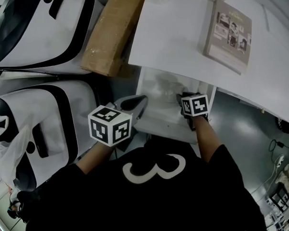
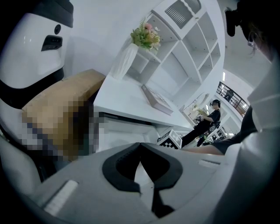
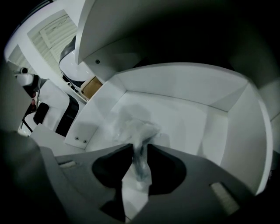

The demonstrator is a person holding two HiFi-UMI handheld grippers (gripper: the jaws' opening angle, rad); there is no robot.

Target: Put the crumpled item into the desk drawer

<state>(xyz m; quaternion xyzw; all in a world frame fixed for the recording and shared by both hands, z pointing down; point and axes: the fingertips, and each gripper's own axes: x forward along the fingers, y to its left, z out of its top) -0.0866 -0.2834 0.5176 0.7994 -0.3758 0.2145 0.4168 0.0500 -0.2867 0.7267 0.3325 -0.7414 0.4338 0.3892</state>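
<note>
Crumpled item (image 3: 131,127) in drawer (image 3: 236,131) beneath overhanging desk (image 3: 175,35), between parted right tongs (image 3: 139,148), left tongs (image 2: 140,145) closed, cardboard box (image 1: 112,34) beside

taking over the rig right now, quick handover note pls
left claw: shut, empty, held beside the open drawer.
right claw: down inside the drawer, jaws apart with a tail of the crumpled plastic between them; the grip looks loose.
done: drawer is open, and the plastic seems to rest on its floor.
left: lift the right claw clear, check the plastic stays in, and shut the drawer if that is wanted.
</note>
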